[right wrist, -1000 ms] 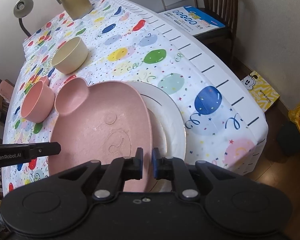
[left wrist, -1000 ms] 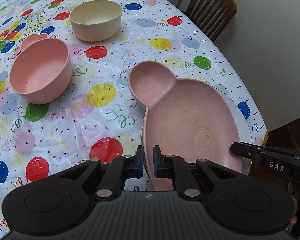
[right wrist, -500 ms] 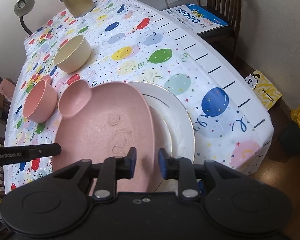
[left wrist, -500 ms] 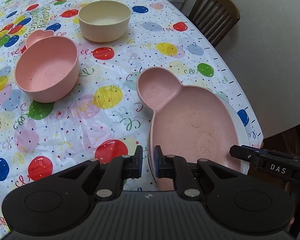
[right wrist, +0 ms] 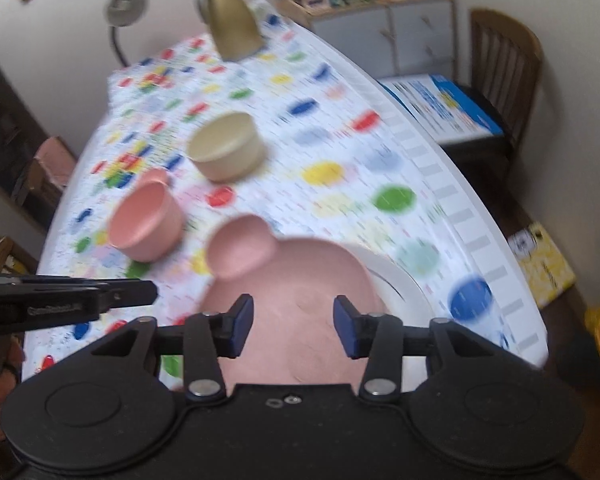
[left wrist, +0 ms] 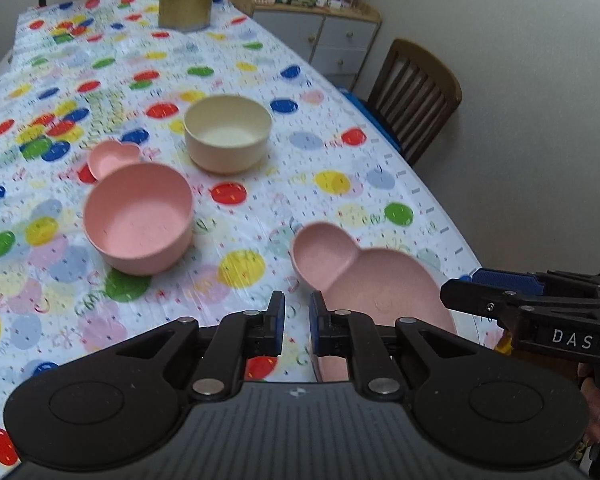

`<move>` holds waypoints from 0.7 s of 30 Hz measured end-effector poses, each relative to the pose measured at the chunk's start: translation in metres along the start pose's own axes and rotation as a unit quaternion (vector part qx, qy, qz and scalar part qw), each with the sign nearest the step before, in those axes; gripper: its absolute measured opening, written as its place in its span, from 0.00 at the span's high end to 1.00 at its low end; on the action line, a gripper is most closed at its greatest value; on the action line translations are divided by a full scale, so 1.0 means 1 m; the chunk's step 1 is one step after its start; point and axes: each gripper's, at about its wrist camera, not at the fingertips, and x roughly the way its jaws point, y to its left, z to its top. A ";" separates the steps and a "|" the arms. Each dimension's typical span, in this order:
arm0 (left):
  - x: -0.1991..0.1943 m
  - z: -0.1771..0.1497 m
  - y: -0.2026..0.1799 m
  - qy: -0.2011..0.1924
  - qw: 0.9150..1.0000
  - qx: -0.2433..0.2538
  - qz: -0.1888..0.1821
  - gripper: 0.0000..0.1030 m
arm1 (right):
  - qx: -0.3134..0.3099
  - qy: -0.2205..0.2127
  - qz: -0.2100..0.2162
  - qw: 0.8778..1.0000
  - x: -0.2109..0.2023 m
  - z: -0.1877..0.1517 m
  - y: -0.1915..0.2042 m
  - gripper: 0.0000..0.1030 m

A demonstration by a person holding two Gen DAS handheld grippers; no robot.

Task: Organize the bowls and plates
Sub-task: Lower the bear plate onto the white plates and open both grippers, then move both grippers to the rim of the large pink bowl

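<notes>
Now the right gripper [right wrist: 293,325] hangs above the pink ear-shaped divided plate [right wrist: 296,280], its blue pads spread wide and holding nothing. That plate lies on a white round plate [right wrist: 400,292] near the table's edge, on the balloon-print tablecloth [left wrist: 240,80]. Beside it, the left gripper [left wrist: 296,322] has its fingers a narrow gap apart, also empty. Farther in stand a pink round bowl [left wrist: 140,222], a cream round bowl [left wrist: 227,138] and a small pink heart-shaped dish [left wrist: 110,156], touching the pink bowl's far side

matt speckled pink plate [left wrist: 384,288] on glossy tablecloth [left wrist: 260,208].
</notes>
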 end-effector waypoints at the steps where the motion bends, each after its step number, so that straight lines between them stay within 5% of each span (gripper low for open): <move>1: -0.004 0.002 0.003 -0.007 1.000 -0.002 0.001 0.85 | -0.008 -0.005 0.001 1.000 -0.001 0.005 0.006 0.53; 6: -0.023 0.008 0.020 -0.046 0.999 -0.016 0.021 0.46 | -0.041 -0.027 0.012 0.999 -0.003 0.027 0.033 0.41; 21: -0.031 0.024 0.079 -0.093 0.986 -0.084 0.114 0.25 | -0.106 -0.052 0.030 0.992 0.038 0.077 0.097 0.01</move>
